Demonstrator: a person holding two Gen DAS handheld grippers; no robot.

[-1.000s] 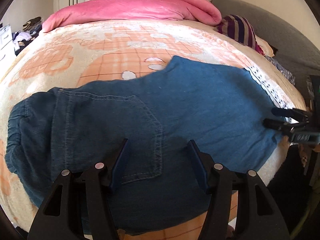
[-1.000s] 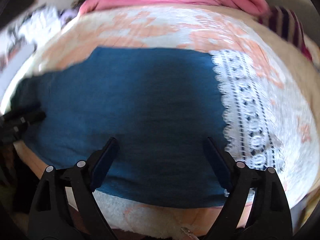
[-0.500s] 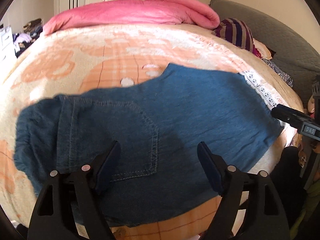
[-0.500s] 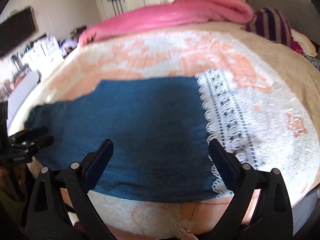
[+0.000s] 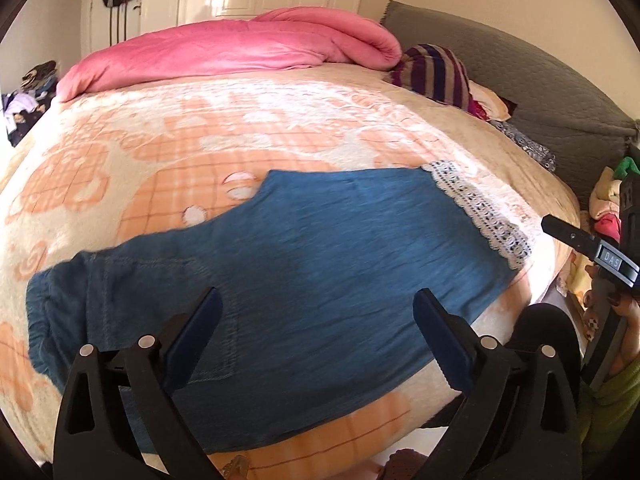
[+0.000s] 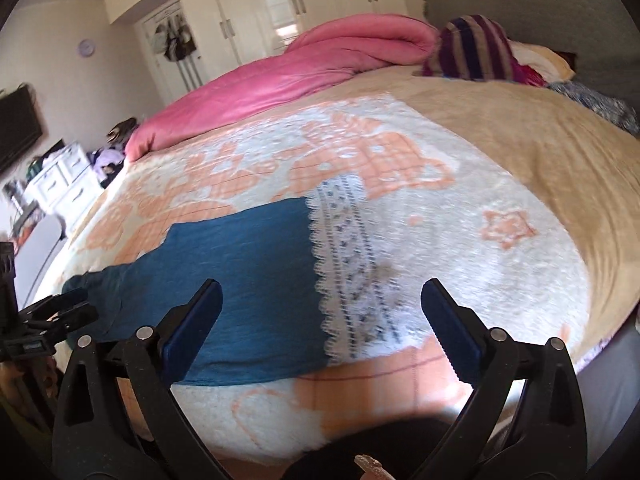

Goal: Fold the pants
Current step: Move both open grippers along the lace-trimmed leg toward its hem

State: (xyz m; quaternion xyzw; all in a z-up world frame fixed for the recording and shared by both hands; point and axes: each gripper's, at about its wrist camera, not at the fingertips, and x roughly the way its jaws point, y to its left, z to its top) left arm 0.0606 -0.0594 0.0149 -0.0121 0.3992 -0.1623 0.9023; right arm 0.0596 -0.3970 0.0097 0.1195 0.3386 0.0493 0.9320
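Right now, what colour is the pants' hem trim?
White lace trim with dark dots, clearest in the right wrist view.

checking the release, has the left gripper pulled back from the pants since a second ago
Yes. The left gripper, jaws opening with nothing between them, has backed away: the pants look smaller against the pink duvet.

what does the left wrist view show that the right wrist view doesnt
Only the left wrist view shows the back pocket and gathered waistband of the pants.

Only the right wrist view shows a wall clock, a dark screen and a white dresser.

Both show the pants flat on the bed blanket, their lace hem, the pink duvet, and each camera's own gripper with nothing between its opening jaws.
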